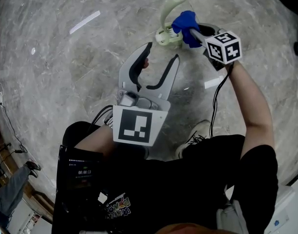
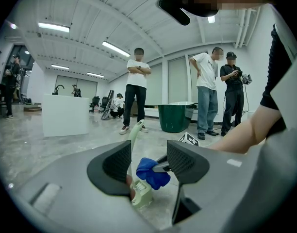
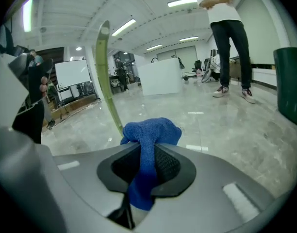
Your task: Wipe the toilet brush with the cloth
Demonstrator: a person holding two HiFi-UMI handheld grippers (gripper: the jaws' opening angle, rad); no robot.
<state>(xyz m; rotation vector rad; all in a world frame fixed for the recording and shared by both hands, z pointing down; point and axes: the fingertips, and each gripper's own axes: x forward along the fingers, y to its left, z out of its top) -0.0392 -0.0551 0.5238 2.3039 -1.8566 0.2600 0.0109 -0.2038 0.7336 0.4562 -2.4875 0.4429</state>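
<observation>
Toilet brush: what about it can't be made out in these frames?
- Head view: the toilet brush bristles, small and partly under the cloth.
- Left gripper view: its holder, partly behind a jaw.
- Right gripper view: everything below the handle, behind cloth and jaws.
- Any view: whether cloth touches brush.

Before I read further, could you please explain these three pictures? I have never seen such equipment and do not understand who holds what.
There is no robot here: a person holds a two-jaw gripper in each hand. The head view looks down from a camera on the person's head. The other two cameras ride on the grippers and look along their jaws. A pale green toilet brush stands on the grey floor. The right gripper is shut on a blue cloth, close beside the brush. The left gripper is open and empty.
</observation>
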